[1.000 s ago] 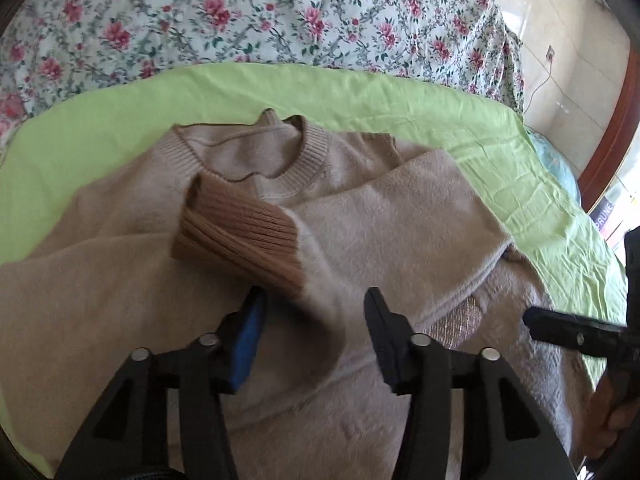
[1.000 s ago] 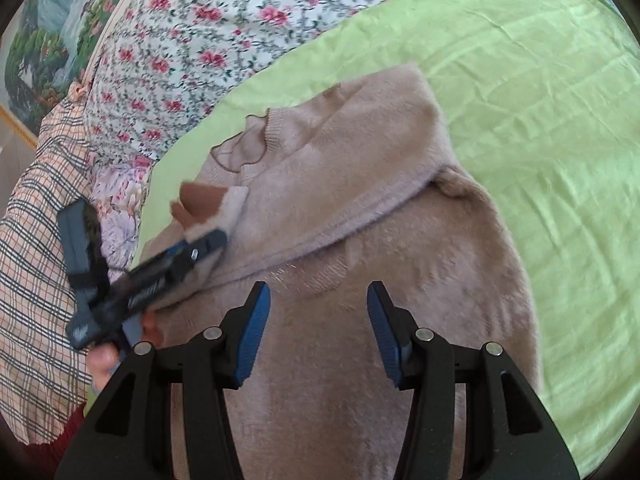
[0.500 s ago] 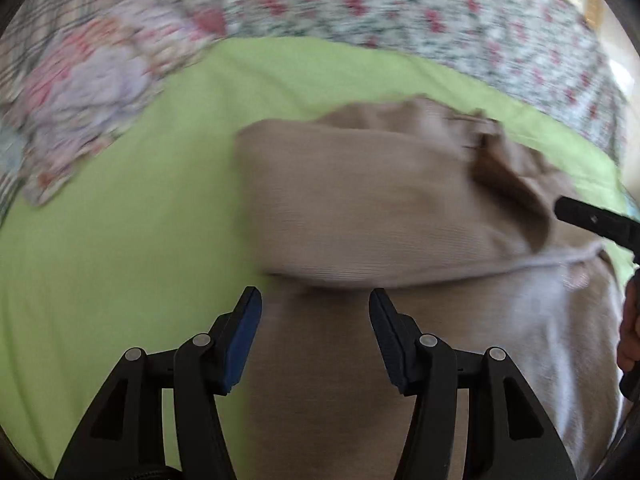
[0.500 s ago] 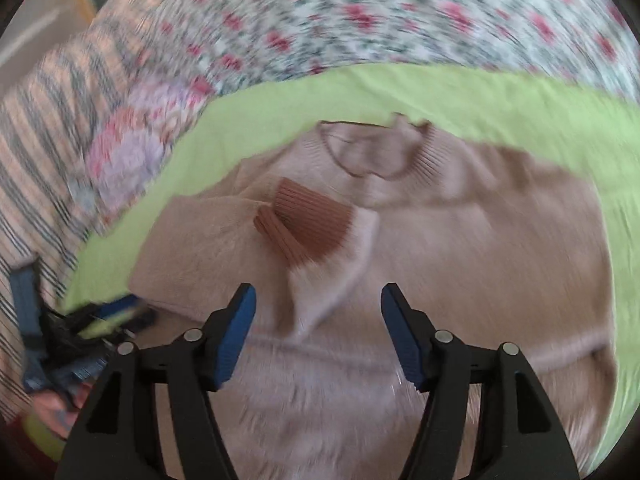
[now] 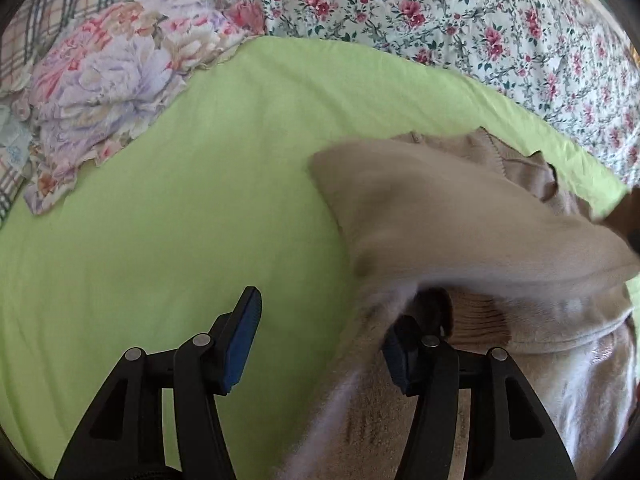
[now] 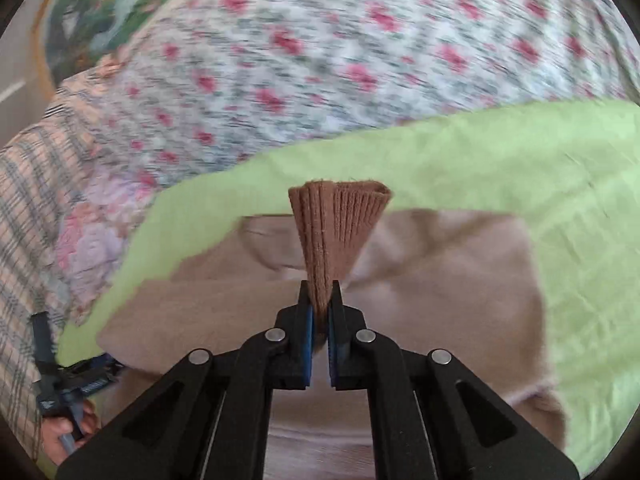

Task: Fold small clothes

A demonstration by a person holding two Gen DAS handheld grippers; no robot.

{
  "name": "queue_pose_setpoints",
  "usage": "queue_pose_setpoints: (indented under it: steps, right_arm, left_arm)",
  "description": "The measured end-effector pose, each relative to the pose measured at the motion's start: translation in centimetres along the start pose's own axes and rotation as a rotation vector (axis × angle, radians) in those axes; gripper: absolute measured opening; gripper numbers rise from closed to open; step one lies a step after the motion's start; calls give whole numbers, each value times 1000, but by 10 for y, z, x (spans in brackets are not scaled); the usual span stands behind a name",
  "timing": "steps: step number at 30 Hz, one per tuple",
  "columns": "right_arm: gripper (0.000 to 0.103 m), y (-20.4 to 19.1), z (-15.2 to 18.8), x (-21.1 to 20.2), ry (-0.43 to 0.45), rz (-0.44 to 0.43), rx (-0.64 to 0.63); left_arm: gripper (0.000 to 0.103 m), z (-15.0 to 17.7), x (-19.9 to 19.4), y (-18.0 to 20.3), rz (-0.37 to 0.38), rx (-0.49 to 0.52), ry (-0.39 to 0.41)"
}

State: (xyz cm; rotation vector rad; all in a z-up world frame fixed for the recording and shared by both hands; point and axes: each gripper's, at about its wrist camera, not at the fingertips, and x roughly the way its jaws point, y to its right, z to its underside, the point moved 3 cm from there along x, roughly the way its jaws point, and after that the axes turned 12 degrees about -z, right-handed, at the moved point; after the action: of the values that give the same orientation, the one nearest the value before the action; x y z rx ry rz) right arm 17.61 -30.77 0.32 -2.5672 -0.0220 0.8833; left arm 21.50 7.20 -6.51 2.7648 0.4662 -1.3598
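The right tool (image 6: pixel 320 304) is clenched on the brown ribbed cuff (image 6: pixel 338 228) of the beige sweater (image 6: pixel 440 272), and the cuff fans out above its tips. The sweater lies on the green sheet (image 6: pixel 500 152) of the bed; in the left wrist view it fills the side from 2 to 5 o'clock. The left tool (image 5: pixel 324 344) is released, its jaws wide apart, one over the sheet and one at the sweater's edge. A floral blanket (image 5: pixel 440 4) lies at 12 o'clock.

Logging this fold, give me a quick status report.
Right gripper shut on brown ribbed cuff. Left gripper open at edge of beige knit sweater. Sweater on green sheet; nothing blocking.
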Motion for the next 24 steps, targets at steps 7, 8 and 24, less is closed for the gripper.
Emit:
queue_pose_setpoints:
  steps: [7, 8, 24]
  right_arm:
    - [7, 34, 34, 9, -67, -5, 103]
    - [7, 33, 34, 7, -64, -15, 104]
    - [32, 52, 37, 7, -79, -61, 197]
  left_arm:
    - [55, 6, 4, -23, 15, -108, -30]
    - [55, 5, 3, -28, 24, -134, -26]
    - [74, -45, 33, -37, 475, -126, -191]
